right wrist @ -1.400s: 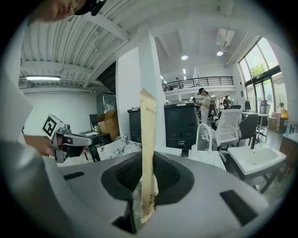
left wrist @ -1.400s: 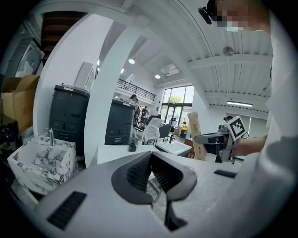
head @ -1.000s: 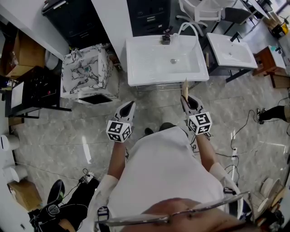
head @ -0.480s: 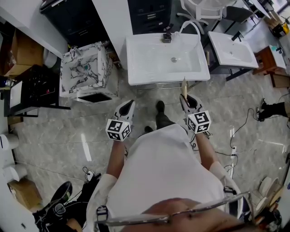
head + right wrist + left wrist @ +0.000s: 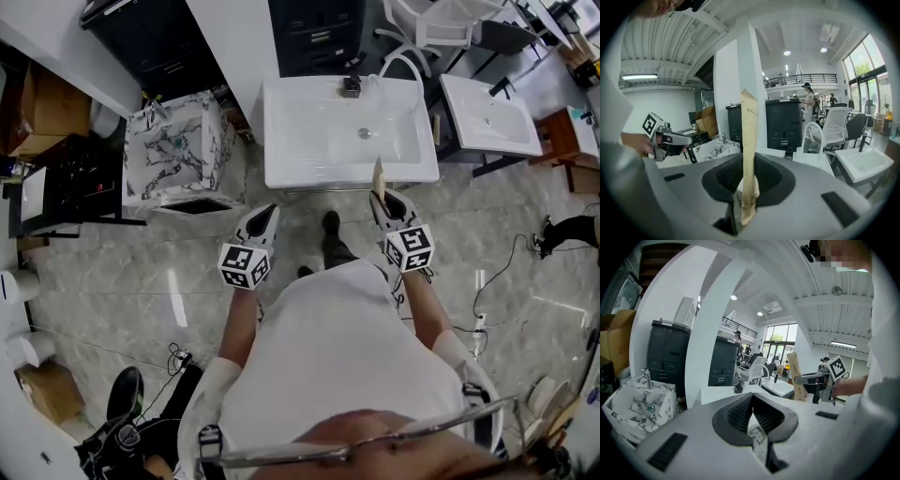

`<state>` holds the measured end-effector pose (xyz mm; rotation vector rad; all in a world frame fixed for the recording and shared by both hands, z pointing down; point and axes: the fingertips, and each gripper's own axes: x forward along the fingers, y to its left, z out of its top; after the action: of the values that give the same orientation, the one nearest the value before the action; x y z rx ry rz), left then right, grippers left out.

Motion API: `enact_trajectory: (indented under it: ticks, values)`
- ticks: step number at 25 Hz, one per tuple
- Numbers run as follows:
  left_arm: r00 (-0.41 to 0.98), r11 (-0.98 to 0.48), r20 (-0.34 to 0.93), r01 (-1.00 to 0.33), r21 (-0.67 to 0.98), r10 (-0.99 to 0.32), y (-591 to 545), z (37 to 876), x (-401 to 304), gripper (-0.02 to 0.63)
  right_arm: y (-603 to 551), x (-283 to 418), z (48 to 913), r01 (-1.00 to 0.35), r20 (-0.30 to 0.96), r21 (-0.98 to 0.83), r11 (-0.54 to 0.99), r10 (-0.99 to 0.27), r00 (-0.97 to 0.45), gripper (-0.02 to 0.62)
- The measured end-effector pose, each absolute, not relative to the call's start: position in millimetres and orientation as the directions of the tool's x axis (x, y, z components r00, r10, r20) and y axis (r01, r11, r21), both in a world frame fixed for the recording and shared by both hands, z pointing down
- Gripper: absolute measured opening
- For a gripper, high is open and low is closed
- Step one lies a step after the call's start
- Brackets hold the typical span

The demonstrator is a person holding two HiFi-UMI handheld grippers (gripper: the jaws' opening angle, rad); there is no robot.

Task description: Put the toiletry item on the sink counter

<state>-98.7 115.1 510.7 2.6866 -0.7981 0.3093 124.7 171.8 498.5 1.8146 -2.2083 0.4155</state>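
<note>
The white sink counter (image 5: 281, 159) fills the upper centre of the head view, straight ahead of me. My right gripper (image 5: 384, 199) sits just below its front edge, jaws pinching the toiletry item (image 5: 379, 174), a flat beige tube whose long axis points up toward the counter. My left gripper (image 5: 266, 216), lower left, has its tips together on nothing. I judge the right is the nearer one.

Head-high downward; two low, toward sink (image 5: 309, 141)

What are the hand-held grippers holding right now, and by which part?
The right hand-held gripper pinches a flat tan packet near one end; most of it sticks out past the jaws. The left hand-held gripper holds nothing, jaws together.
</note>
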Motion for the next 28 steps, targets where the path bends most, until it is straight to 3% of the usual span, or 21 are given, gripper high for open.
enact_trajectory:
  ticks: [28]
  values:
    - [0.729,-0.711,0.367,-0.670,0.214,-0.577,-40.9,518.5,21.0,0.005,-21.8,238.3,535.8,-0.942,0.430,-0.145,0.303,-0.838,-0.336,0.061]
